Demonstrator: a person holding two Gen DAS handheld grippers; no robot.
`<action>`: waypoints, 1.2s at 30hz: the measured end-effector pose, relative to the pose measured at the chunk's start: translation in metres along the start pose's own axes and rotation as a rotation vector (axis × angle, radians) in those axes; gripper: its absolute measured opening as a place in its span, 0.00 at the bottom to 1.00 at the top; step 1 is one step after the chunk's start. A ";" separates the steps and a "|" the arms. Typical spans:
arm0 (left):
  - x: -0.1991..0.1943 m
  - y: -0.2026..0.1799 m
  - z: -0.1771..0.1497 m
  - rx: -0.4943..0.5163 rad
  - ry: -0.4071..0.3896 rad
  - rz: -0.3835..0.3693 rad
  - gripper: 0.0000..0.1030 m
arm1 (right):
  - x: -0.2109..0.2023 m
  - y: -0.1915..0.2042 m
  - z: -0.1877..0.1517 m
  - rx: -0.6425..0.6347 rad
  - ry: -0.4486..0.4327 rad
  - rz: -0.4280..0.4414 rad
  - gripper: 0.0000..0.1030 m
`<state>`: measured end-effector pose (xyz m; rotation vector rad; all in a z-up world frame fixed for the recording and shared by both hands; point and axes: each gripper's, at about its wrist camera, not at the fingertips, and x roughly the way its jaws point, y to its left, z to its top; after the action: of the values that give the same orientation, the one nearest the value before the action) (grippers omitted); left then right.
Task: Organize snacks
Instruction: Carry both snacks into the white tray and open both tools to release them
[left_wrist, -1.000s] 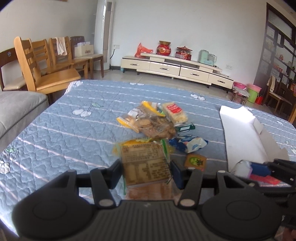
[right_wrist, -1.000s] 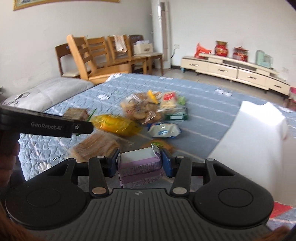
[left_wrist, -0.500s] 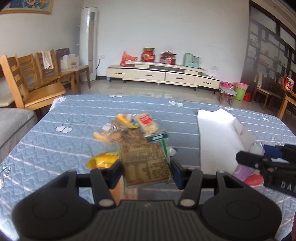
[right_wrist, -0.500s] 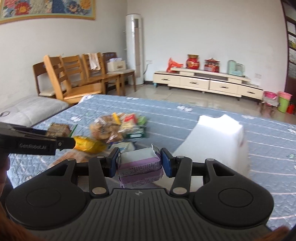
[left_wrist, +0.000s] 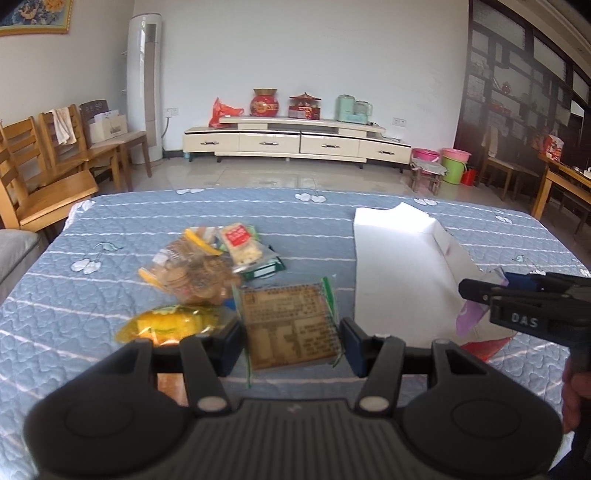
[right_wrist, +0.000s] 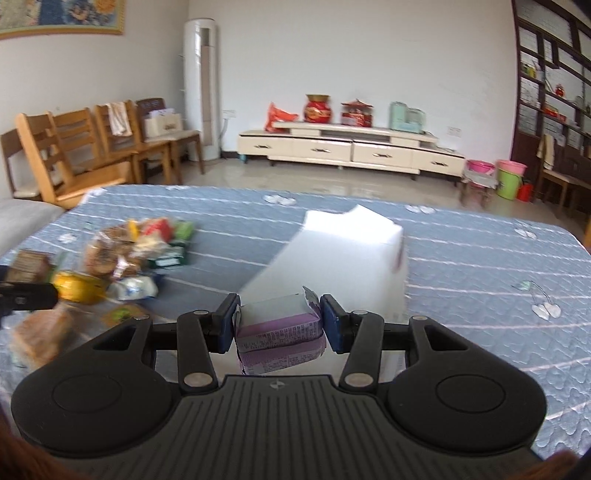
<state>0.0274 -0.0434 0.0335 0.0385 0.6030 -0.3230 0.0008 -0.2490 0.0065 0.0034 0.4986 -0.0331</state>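
My left gripper (left_wrist: 291, 338) is shut on a flat brown snack packet (left_wrist: 291, 325) with a green edge, held above the blue quilted bed (left_wrist: 110, 229). Beyond it lies a pile of snacks: a clear cookie bag (left_wrist: 192, 273), a red-labelled cracker pack (left_wrist: 242, 245) and a yellow packet (left_wrist: 173, 323). My right gripper (right_wrist: 280, 323) is shut on a purple and white snack pack (right_wrist: 279, 330), just in front of the open white box (right_wrist: 347, 254). In the left wrist view that gripper (left_wrist: 524, 299) shows at the right, over the white box (left_wrist: 399, 269).
Wooden chairs (left_wrist: 40, 173) stand left of the bed, a grey cushion (right_wrist: 22, 221) beside them. A cream TV cabinet (left_wrist: 295, 138) lines the far wall, with pink and green buckets (left_wrist: 448, 164) to its right. More snacks lie at the left (right_wrist: 122, 258) in the right wrist view.
Both grippers have swung to the right with their packets still held. The white box has come closer to the middle of both views, and the snack pile has slid left.
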 end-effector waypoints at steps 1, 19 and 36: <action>0.002 -0.002 0.001 0.005 0.002 -0.002 0.54 | 0.005 -0.004 -0.001 0.000 0.008 -0.010 0.57; 0.033 -0.045 0.018 0.065 0.025 -0.053 0.54 | 0.007 -0.063 -0.023 -0.044 0.122 -0.039 0.56; 0.064 -0.102 0.053 0.112 0.010 -0.077 0.54 | 0.016 -0.066 0.029 0.016 -0.006 0.007 0.56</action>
<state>0.0744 -0.1654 0.0474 0.1245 0.5972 -0.4311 0.0269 -0.3156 0.0244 0.0207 0.4925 -0.0298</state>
